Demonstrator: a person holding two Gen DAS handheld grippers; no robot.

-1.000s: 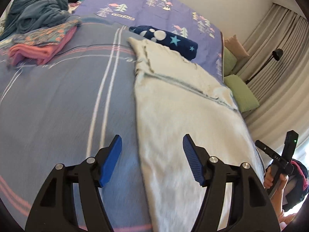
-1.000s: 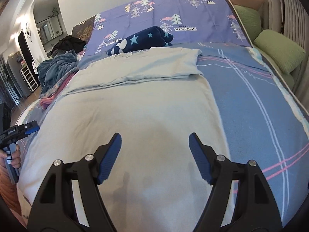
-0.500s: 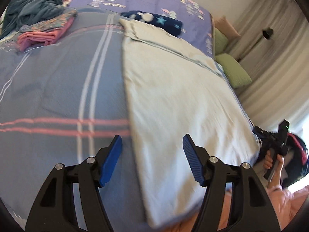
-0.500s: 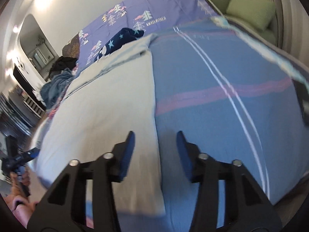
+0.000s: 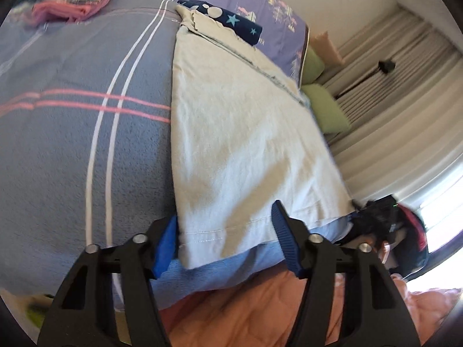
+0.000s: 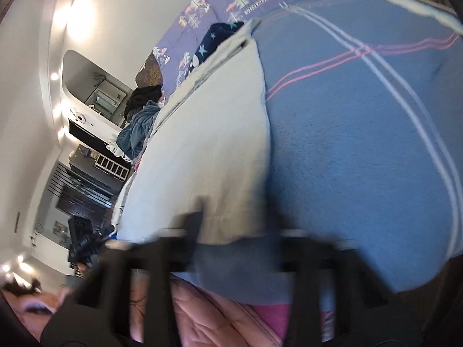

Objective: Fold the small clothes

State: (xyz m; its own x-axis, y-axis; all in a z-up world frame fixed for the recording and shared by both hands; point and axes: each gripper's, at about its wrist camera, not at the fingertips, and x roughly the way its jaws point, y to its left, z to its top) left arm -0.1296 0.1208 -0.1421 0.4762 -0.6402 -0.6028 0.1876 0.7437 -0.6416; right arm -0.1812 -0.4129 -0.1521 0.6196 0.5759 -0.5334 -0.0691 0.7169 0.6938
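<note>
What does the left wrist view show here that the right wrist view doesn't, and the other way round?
Only the left wrist view shows the curtains, green pillows and folded pink clothes. Only the right wrist view shows the lit room with dark shelving. Both show the pale garment flat on the striped blue blanket, the navy star cloth, and an open gripper at a hem corner: left gripper, right gripper, blurred.

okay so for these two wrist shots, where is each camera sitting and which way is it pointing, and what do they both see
Left wrist: rides on the left gripper at the bed's near edge, looking along the pale garment toward the headboard; its open blue fingers straddle the hem's left corner.
Right wrist: rides on the right gripper, tilted and motion-blurred, at the garment's other hem corner; its dark fingers show.
Shared: the pale garment, the blue blanket, the navy star-print cloth.
</note>
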